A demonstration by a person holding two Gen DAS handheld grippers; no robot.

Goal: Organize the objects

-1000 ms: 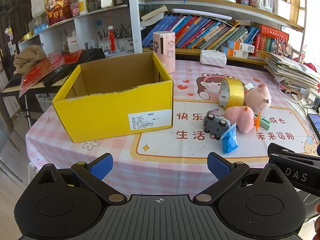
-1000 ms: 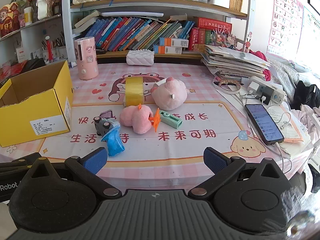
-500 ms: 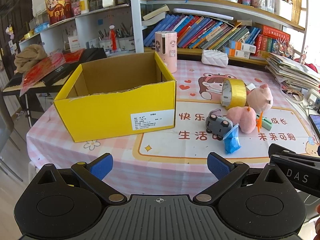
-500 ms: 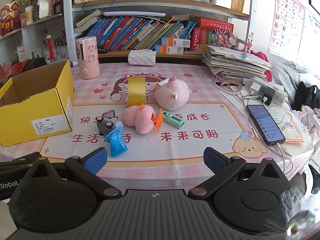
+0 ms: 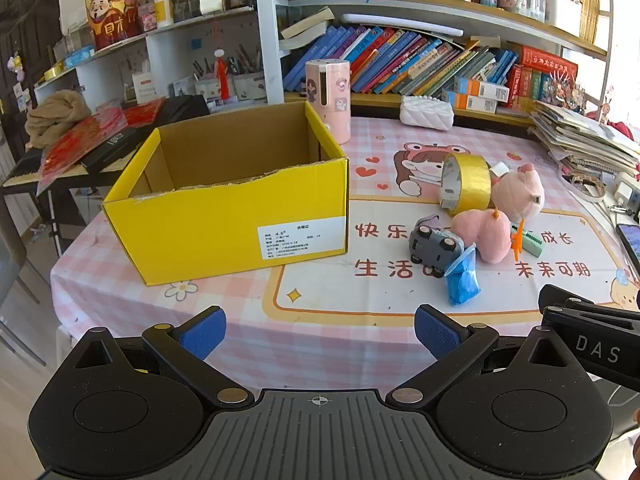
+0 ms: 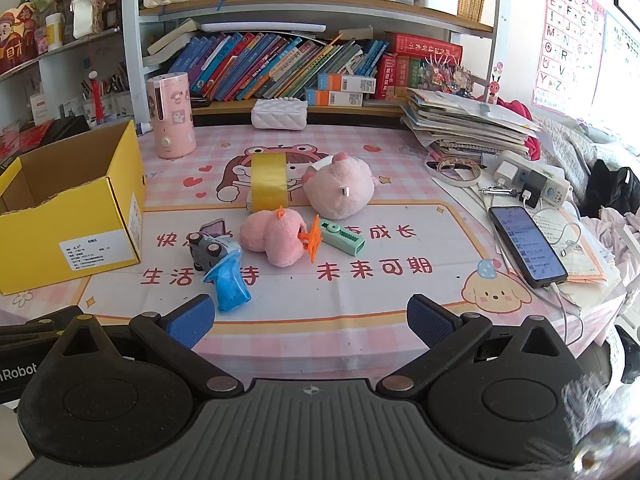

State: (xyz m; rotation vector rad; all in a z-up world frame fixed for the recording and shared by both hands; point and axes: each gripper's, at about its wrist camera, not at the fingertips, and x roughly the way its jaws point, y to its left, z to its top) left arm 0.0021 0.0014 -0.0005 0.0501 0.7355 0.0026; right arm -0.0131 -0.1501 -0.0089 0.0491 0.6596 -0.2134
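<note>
Hovering at worktop (image 6: 360, 288) edge, both claws, left (image 5: 318, 330) and right (image 6: 308, 320), gaping, empty. Toys clustered beside yellow box (image 5: 224, 216): grey car (image 6: 206, 250) touching blue wrapper (image 6: 230, 286); grabbing one risks dragging other.

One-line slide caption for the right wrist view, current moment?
Open right gripper faces a toy cluster on the table: blue packet, toy car, plush toys, yellow tape roll; yellow box at left.
</note>
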